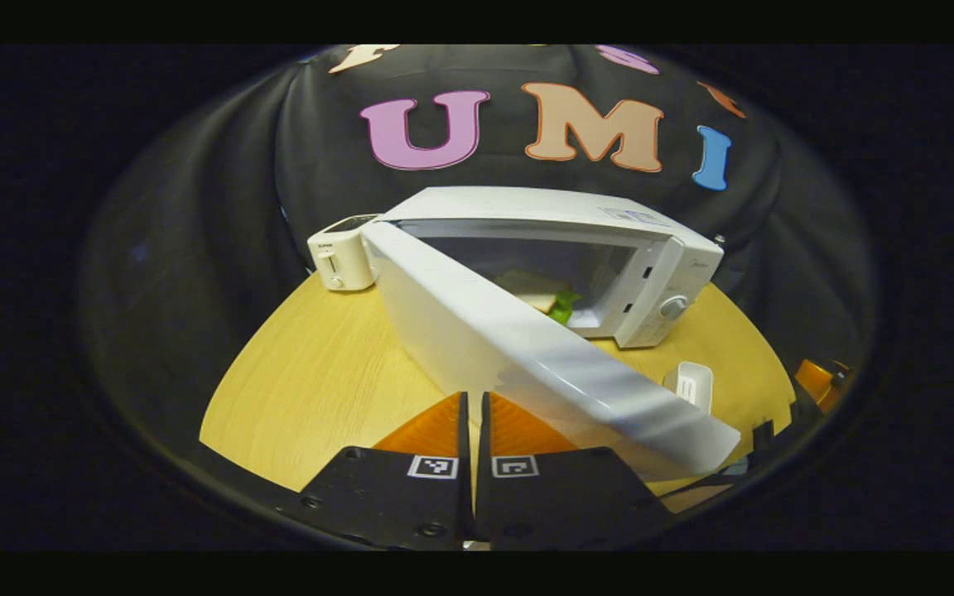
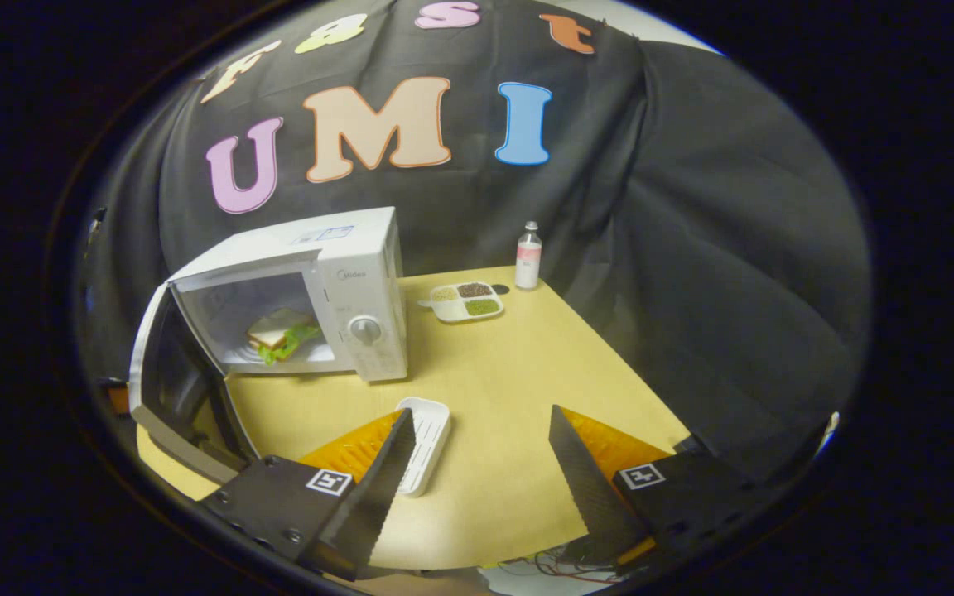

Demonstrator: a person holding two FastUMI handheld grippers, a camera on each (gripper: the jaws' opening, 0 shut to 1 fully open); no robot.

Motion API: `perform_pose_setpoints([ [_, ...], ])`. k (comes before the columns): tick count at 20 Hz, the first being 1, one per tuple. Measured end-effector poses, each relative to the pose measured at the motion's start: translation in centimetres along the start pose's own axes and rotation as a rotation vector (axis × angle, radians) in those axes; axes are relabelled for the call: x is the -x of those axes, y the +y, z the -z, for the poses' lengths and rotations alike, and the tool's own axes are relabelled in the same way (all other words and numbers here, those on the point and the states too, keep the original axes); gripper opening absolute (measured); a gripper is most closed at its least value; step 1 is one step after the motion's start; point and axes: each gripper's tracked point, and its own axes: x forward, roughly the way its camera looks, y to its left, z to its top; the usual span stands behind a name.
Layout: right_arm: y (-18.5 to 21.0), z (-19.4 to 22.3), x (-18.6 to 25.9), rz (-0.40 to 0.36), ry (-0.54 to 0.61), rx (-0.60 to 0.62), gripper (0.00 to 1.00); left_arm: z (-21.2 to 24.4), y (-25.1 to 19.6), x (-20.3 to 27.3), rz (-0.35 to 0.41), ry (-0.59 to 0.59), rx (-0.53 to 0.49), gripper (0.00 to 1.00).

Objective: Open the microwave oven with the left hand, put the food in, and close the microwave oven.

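The white microwave (image 1: 609,223) stands on the round wooden table (image 1: 320,389) with its door (image 1: 527,356) swung partway open. A sandwich (image 1: 539,296) with green lettuce lies inside the cavity. My left gripper (image 1: 474,401) is shut with nothing between its fingers, just in front of the door's outer face. In the right gripper view the microwave (image 2: 344,281) is at the left, its door (image 2: 166,389) hanging open toward me and the sandwich (image 2: 278,331) inside. My right gripper (image 2: 481,414) is open and empty above the table (image 2: 527,372).
A white toaster (image 1: 343,252) stands left of the microwave. An empty white tray (image 2: 425,439) lies in front of the oven, beside my right gripper's left finger. At the back are a compartment dish of grains (image 2: 467,300) and a small bottle (image 2: 528,255).
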Motion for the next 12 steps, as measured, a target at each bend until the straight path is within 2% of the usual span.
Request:
perform_pose_setpoints([
  [1, -0.6, -0.2, -0.4, -0.003, -0.004, 0.002, 1.00, -0.3, -1.0, -0.3, 0.002, -0.007, -0.004, 0.01],
  [5, -3.7, -0.8, -1.0, 0.009, -0.026, -0.008, 1.00, -1.2, -4.7, -1.5, 0.023, -0.026, -0.030, 0.01],
  [6, -4.2, -0.7, -1.2, 0.012, -0.027, -0.012, 0.93, -1.6, -5.5, -1.8, 0.034, -0.036, -0.039, 0.01],
  [12, -6.8, -1.1, -2.0, 0.033, -0.041, -0.045, 0.93, -4.5, -8.6, -4.5, 0.027, -0.089, -0.095, 0.01],
])
